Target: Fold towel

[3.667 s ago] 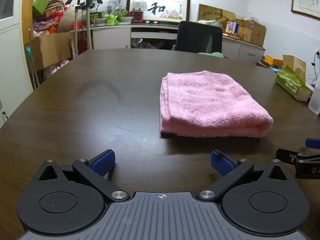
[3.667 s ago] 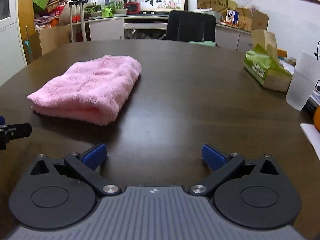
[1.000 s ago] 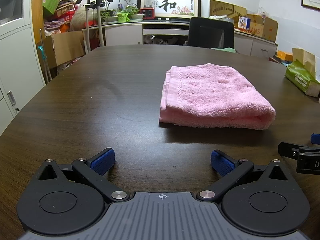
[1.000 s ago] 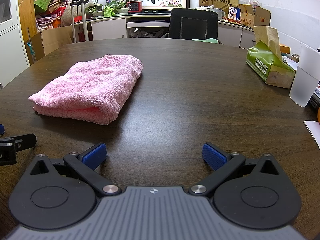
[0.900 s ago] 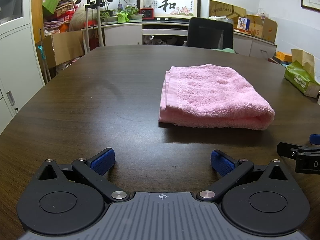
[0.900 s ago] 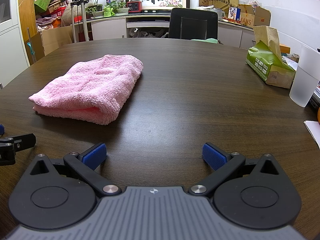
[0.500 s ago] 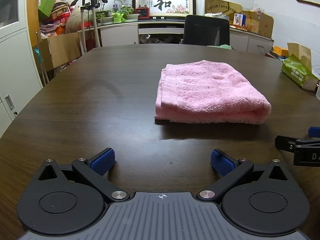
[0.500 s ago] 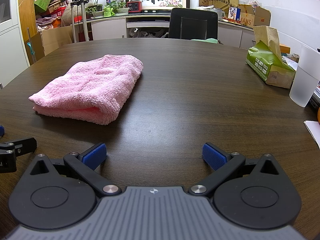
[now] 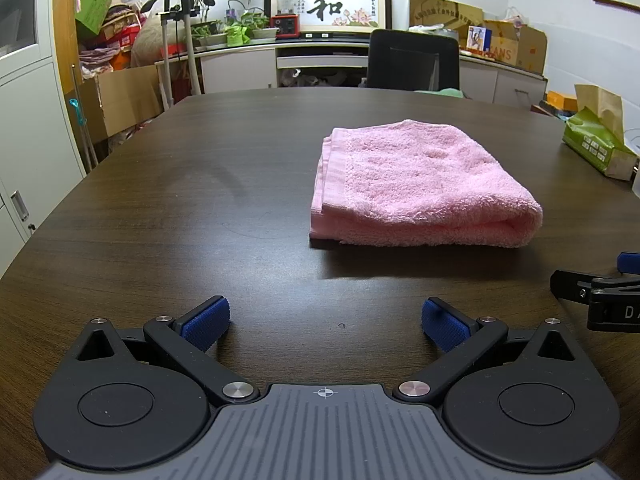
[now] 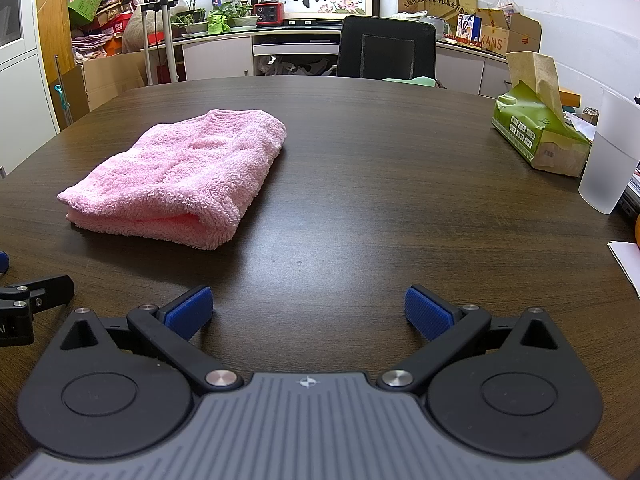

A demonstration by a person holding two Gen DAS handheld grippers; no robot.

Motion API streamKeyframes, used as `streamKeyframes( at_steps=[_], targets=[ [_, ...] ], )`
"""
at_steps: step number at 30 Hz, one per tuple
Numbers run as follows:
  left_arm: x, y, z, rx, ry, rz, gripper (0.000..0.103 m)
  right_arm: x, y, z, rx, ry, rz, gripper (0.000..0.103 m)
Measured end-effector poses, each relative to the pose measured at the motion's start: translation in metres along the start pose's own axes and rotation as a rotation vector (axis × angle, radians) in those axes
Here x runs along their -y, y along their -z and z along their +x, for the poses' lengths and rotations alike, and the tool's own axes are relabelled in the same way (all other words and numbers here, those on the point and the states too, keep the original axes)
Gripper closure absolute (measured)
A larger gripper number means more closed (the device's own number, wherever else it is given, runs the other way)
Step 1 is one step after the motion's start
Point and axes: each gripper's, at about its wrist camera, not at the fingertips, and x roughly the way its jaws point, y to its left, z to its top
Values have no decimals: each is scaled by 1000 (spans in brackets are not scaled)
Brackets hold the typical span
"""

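On the dark wood-grain table (image 9: 160, 216), the left gripper (image 9: 325, 322) waits with its blue-padded jaws spread wide and empty. Ahead and to its right lies the pink terry towel (image 9: 416, 184), folded into a thick stack. The right gripper (image 10: 308, 310) is equally wide and empty. The fold looks finished; best keep both grippers low and clear of the stack.

The pink towel (image 9: 420, 184) is looking like soft, fluffy cloth, and the dark counter (image 9: 200, 208) is showing smooth wood grain with a dull shine. The fingers (image 10: 188, 316) are wearing rough blue pads on matt black plastic.
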Motion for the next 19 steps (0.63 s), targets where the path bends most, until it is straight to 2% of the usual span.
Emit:
streamKeyframes(
  at_steps=[19],
  targets=[
    [1,1,1,0,-1,4,0,0,0,0,0,0,0,0]
  ],
)
